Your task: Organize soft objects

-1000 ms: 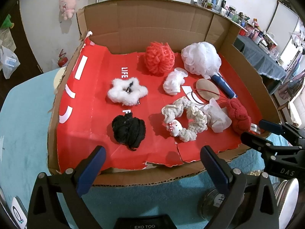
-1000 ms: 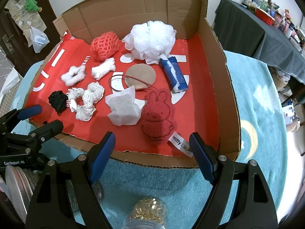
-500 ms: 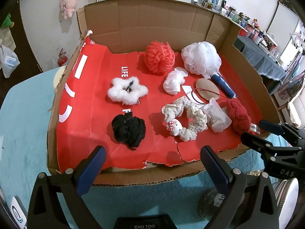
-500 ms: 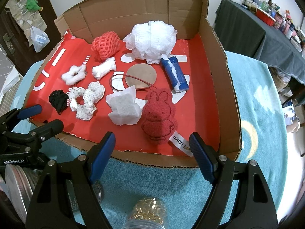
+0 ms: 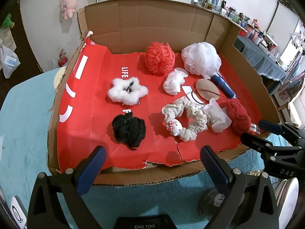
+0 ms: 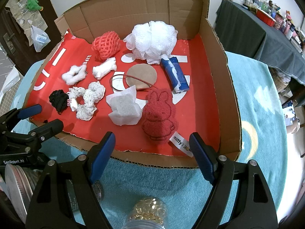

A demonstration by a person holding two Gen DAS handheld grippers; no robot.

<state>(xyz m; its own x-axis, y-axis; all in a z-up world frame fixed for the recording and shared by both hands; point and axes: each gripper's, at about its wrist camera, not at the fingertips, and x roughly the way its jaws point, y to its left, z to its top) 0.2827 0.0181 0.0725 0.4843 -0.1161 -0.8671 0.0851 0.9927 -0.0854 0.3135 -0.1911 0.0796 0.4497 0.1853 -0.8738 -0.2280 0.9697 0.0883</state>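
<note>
An open cardboard box [image 5: 144, 28] with a red floor holds soft things: a black scrunchie [image 5: 128, 128], a white fluffy star [image 5: 126, 91], a cream scrunchie with a kitty charm [image 5: 185, 119], an orange net ball [image 5: 159, 57], a white mesh pouf [image 5: 201, 59] and a red Miffy plush [image 6: 159, 117]. A white tissue wad [image 6: 124, 107] lies beside the plush. My left gripper [image 5: 151, 157] is open and empty at the box's front edge. My right gripper [image 6: 152, 143] is open and empty in front of the plush.
A blue roll [image 6: 176, 74], a brown cardboard disc [image 6: 141, 75] and a small white bundle [image 6: 104, 69] also lie in the box. Jars [image 6: 146, 215] stand on the teal cloth [image 6: 253, 99] below the grippers. A dark table [image 6: 263, 30] with clutter is at the right.
</note>
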